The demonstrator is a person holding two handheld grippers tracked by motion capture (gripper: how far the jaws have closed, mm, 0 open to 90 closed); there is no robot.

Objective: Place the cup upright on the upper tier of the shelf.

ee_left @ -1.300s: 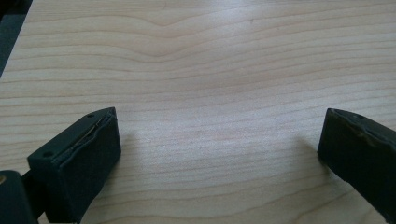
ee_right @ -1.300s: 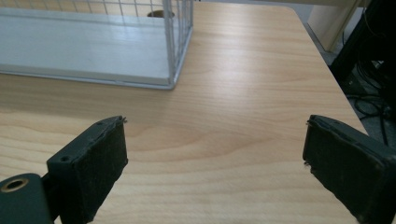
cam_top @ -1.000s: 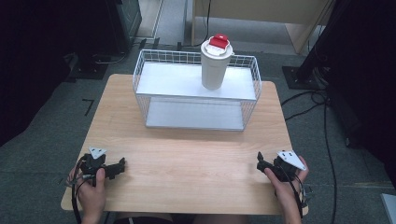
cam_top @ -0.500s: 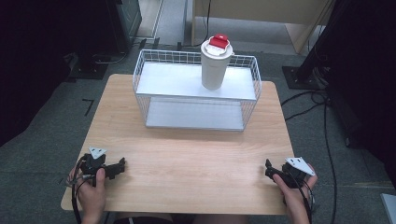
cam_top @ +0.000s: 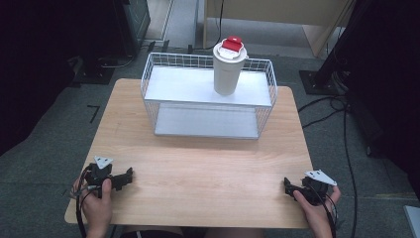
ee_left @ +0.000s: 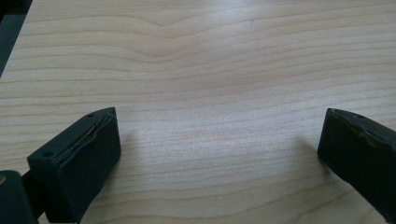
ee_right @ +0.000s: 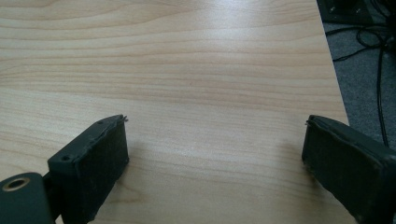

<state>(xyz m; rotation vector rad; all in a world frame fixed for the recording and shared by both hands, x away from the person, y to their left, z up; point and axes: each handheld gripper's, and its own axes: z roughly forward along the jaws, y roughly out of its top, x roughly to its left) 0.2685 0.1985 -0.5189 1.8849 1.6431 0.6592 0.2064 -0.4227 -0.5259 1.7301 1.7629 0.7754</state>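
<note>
A white cup [cam_top: 228,74] with a red-tabbed lid [cam_top: 231,45] stands upright on the upper shelf of a white wire rack [cam_top: 148,94] at the table's far side. My left gripper [cam_top: 128,176] rests on the wooden table [cam_top: 208,163] near the front left corner, held by a hand. In the left gripper view, my left gripper [ee_left: 217,140] is open over bare wood. At the front right corner a hand holds my right gripper [cam_top: 287,187]. Its own view shows my right gripper [ee_right: 215,140] open, with nothing between the jaws.
The rack's lower shelf [cam_top: 205,121] holds nothing. Cables [cam_top: 346,148] trail over the grey floor to the right of the table. Dark equipment [cam_top: 133,20] stands beyond the far left corner. In the right gripper view the table's right edge [ee_right: 334,60] lies close.
The right gripper has drawn back toward the front right corner of the table. The left gripper has stayed put.
</note>
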